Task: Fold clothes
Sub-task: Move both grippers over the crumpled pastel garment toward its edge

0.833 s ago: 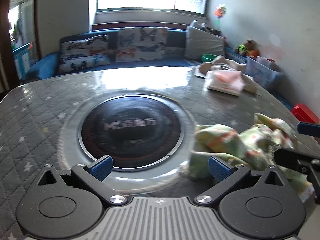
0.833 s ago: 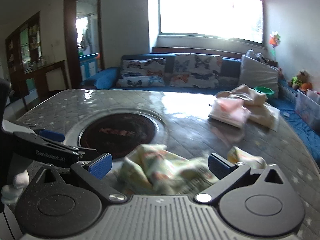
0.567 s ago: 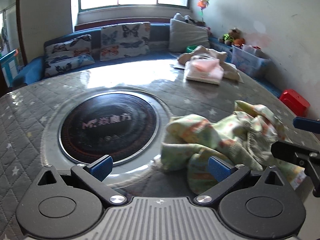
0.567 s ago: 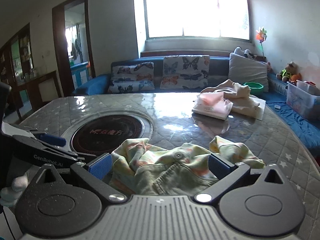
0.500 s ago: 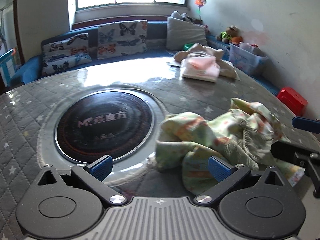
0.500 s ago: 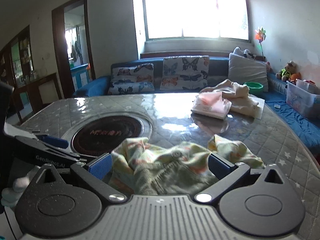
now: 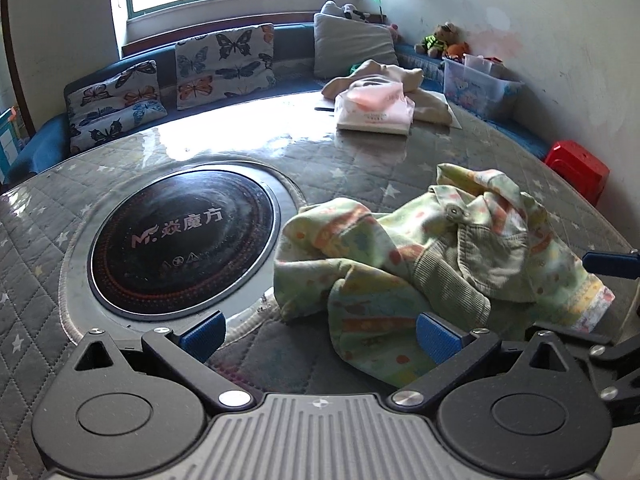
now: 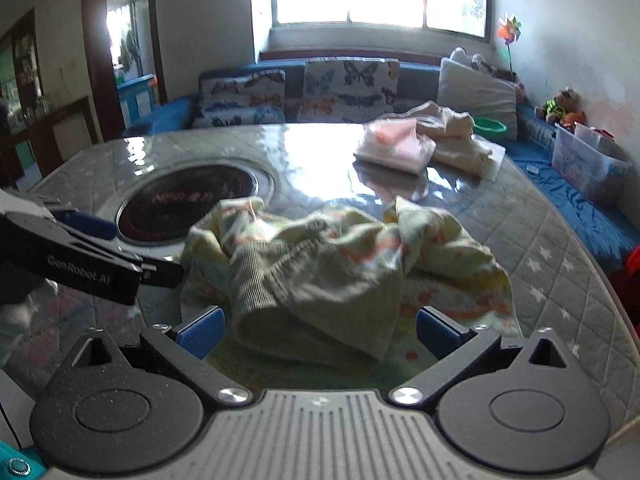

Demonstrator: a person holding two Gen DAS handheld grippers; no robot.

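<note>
Both claws, left gripper (image 7: pixel 320 338) and right gripper (image 8: pixel 318 330), gape over the crumpled, ribbed-cuffed pastel garment (image 7: pixel 420 264) at the frame's centre-right, on the quilted table (image 7: pixel 360 164).

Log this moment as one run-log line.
stage: pre-grasp | left gripper: open | right gripper: open | green garment: crumpled on table, unfolded | pink folded stack: far side

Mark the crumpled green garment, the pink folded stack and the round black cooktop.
green garment (image 7: pixel 424 264): left wrist view, on its ribbed middle.
pink stack (image 7: pixel 376 108): left wrist view, on the top layer.
cooktop (image 7: pixel 182 240): left wrist view, on the glass centre.
</note>
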